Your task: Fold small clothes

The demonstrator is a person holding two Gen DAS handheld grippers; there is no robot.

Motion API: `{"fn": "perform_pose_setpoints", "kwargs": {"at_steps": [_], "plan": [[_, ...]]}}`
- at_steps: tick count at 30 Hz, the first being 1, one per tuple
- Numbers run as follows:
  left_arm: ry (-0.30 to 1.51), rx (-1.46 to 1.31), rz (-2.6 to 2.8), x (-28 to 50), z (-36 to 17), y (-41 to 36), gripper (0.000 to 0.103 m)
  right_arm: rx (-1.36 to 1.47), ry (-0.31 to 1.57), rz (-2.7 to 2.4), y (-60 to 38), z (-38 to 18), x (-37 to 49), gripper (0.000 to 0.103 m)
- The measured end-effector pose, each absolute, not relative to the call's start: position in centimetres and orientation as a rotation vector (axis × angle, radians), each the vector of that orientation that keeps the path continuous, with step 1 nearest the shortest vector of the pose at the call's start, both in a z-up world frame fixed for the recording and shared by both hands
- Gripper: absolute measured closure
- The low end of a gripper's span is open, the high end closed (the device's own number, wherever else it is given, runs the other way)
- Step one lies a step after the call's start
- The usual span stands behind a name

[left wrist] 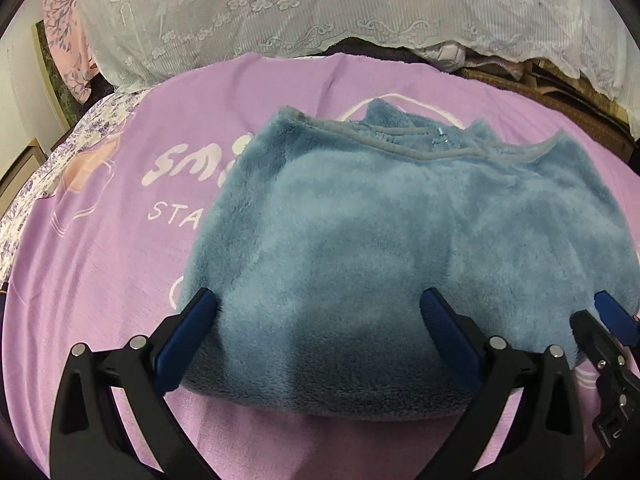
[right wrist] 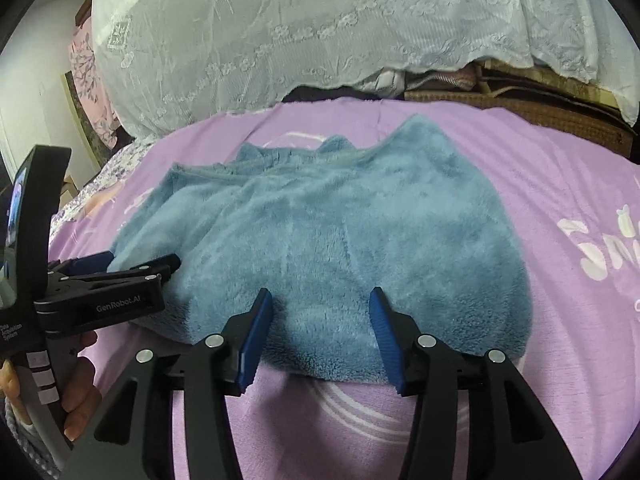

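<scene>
A purple sheet (left wrist: 100, 248) with white lettering covers the bed, and behind it a white lace cover (left wrist: 320, 12) is draped over a big heap. In the middle of the sheet lies the blue fleece (left wrist: 360, 216), folded into a thick wad with its fold edge nearest the cameras and its grey-trimmed hem and zip at the far side. The left gripper (left wrist: 320, 304) has its 2 blue pads spread wide, 1 at the fleece's left side and 1 sunk into the pile near the front edge, pinching nothing. The right gripper (right wrist: 320, 300) stands about half open over the front edge, its pads resting against the fleece without squeezing it. In the right wrist view a hand (right wrist: 76, 392) grips the left tool's handle.
</scene>
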State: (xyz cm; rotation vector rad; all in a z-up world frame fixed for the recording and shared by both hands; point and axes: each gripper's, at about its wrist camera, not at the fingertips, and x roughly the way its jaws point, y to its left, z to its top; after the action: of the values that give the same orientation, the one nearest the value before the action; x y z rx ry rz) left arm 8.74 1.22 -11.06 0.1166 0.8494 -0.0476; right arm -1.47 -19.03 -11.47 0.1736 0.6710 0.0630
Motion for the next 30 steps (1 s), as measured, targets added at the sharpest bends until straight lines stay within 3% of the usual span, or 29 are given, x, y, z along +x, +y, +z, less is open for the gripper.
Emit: {"fn": "perform_pose_setpoints", "kwargs": {"at_steps": [11, 18, 30], "plan": [[0.825, 0.059, -0.033, 9.1, -10.1, 2.6, 0.004, 0.316, 0.587, -0.045, -23.1, -10.7, -1.6, 0.045], [0.846, 0.109, -0.012, 9.6, -11.0, 2.0, 0.004, 0.298, 0.653, -0.017, -22.3, -11.8, -0.7, 0.025], [0.788, 0.087, -0.011, 9.2, -9.5, 2.6, 0.004, 0.25, 0.509, -0.129, -23.1, -9.7, -2.3, 0.026]]}}
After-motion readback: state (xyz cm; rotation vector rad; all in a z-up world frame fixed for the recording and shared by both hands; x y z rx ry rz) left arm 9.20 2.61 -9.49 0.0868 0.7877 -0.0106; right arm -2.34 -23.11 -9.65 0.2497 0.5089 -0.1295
